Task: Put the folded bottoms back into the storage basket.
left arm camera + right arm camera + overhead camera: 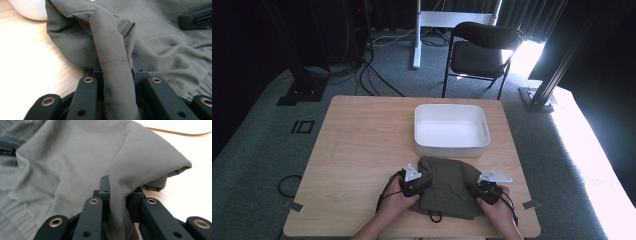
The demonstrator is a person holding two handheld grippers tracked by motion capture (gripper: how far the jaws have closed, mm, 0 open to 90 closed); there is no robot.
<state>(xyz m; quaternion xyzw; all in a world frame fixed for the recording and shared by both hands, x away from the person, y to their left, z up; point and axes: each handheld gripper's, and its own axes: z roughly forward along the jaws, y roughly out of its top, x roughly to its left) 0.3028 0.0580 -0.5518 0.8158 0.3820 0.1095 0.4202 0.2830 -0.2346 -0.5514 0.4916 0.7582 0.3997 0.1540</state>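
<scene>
An olive green garment (447, 186) lies bunched on the wooden table (362, 150), just in front of a white bin (451, 129). My left gripper (413, 184) is at the garment's left edge, shut on a fold of the cloth (115, 75) that runs up between its jaws. My right gripper (486, 192) is at the right edge, shut on another fold (120, 207). In the left gripper view the garment (162, 45) spreads away to the right, with the other gripper's black body (195, 21) at the far side. In the right gripper view the garment (70, 162) spreads to the left.
The white bin is empty and touches or nearly touches the garment's far edge. A black folding chair (479, 50) stands beyond the table. Cables (287, 186) lie on the grey carpet at the left. A dark cord (434, 216) hangs from the garment's near edge.
</scene>
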